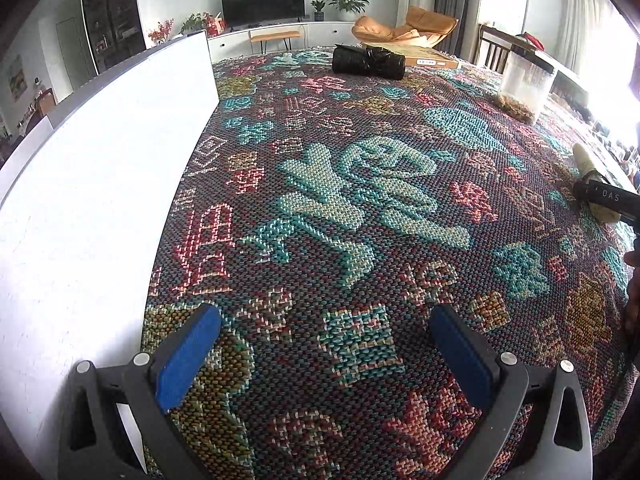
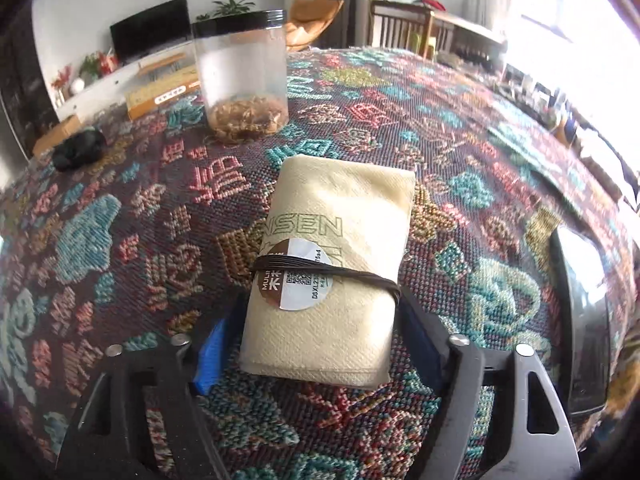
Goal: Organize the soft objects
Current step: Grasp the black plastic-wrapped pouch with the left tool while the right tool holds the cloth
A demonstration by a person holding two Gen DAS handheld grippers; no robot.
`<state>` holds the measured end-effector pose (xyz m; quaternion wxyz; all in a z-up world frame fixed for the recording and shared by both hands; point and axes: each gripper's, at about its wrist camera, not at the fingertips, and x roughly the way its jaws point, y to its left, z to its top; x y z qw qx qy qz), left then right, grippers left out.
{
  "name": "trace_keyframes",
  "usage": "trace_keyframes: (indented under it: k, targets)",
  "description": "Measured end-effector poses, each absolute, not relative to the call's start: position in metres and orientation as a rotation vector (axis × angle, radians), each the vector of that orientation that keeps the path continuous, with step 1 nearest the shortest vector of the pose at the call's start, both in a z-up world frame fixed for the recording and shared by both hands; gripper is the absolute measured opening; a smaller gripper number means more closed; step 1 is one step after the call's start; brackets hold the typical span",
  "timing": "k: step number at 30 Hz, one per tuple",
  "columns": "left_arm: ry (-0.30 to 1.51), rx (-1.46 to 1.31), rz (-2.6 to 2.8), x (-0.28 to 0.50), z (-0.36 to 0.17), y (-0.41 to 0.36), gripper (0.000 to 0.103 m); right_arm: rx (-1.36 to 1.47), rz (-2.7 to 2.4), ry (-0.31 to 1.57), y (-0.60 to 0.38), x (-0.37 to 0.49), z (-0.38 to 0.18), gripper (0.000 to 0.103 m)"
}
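Observation:
A cream paper-tissue pack [image 2: 332,280], bound by a dark elastic band and bearing a round sticker, lies flat on the patterned tablecloth [image 2: 120,220]. My right gripper [image 2: 320,308] straddles its near end with the jaws wide. The blue left pad [image 2: 210,354] stands a little clear of the pack, so nothing is gripped. In the left wrist view the pack [image 1: 586,160] shows at the far right edge, under a black finger [image 1: 600,196] of the right gripper. My left gripper [image 1: 324,312] hovers open over bare cloth with nothing between its blue pads.
A clear jar [image 2: 244,76] with a black lid and brown bits inside stands just beyond the pack. Farther back lie a black bag roll [image 1: 368,62] and a flat cardboard box [image 1: 420,56]. A white panel [image 1: 100,160] borders the left; a dark glossy object [image 2: 584,320] lies right.

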<state>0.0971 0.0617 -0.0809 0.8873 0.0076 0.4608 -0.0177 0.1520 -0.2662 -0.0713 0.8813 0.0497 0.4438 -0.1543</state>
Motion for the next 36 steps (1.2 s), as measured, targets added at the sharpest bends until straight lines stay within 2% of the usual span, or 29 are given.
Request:
trace_keyframes:
  k: [4, 19, 23, 30, 33, 36]
  targets:
    - [0.958, 0.016, -0.037, 0.097, -0.081, 0.062, 0.103, 0.151, -0.284, 0.925, -0.277, 0.153, -0.072, 0.089]
    - [1.002, 0.025, -0.039, 0.103, -0.080, 0.060, 0.103, 0.145, -0.281, 0.921, -0.276, 0.146, -0.070, 0.089]
    - [1.190, 0.034, -0.089, 0.141, -0.073, 0.050, 0.103, 0.146, -0.280, 0.921, -0.275, 0.146, -0.070, 0.089]
    - [1.196, -0.051, -0.213, 0.226, -0.022, 0.013, 0.103, 0.144, -0.278, 0.921, -0.272, 0.144, -0.069, 0.090]
    - [1.146, 0.104, -0.376, 0.287, -0.005, -0.013, 0.103, 0.146, -0.277, 0.921, -0.272, 0.144, -0.069, 0.090]
    - [1.065, 0.431, -0.482, 0.336, -0.007, -0.038, 0.103, 0.147, -0.276, 0.920, -0.271, 0.143, -0.069, 0.090]
